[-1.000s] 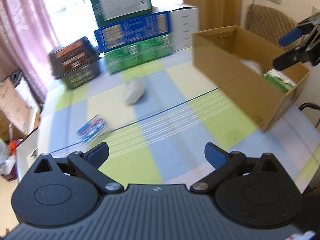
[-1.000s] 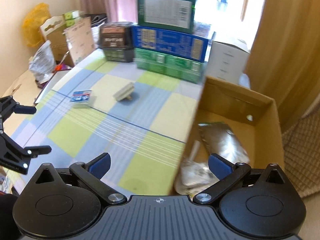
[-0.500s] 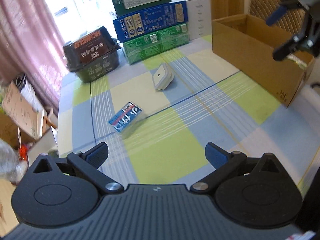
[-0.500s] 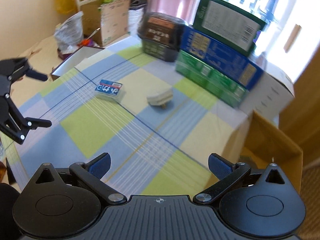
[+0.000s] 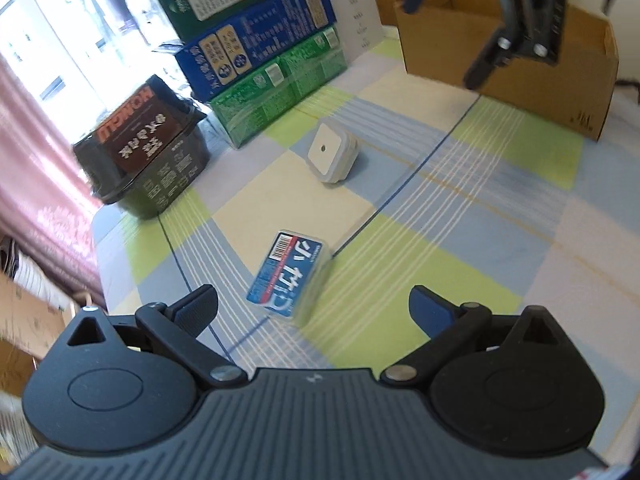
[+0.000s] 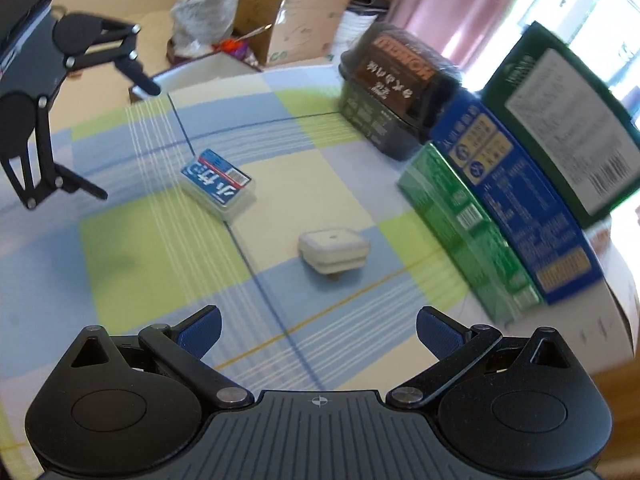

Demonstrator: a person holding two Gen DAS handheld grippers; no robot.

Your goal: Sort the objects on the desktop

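A: What's lying on the counter?

B: Two loose things. A small clear-plastic box with a blue label, white characters and a barcode is lying flat on the checked cloth, just ahead of the left gripper. Further on, a white square adapter with a small dot in the middle of its face is sitting tilted, apart from the box.

A: And the jaws?

B: Both pairs are standing wide apart with nothing between them. The left gripper is hovering low over the box; the right gripper is pointing toward the adapter, with the box lying beyond it to the left.

A: Anything hard to make out?

B: The cardboard carton at the far right edge is showing only its outer walls, and the right gripper's frame is covering part of it, so I cannot tell what is lying inside. What is under the adapter is hidden. The printing on the stacked cartons is blurring.

A: Count them for me.

B: Three cartons are sitting stacked: a green one at the bottom, a blue one on it, a dark green one on top. One white box is standing beside them, and one dark tub with a brown lid is sitting to their left.
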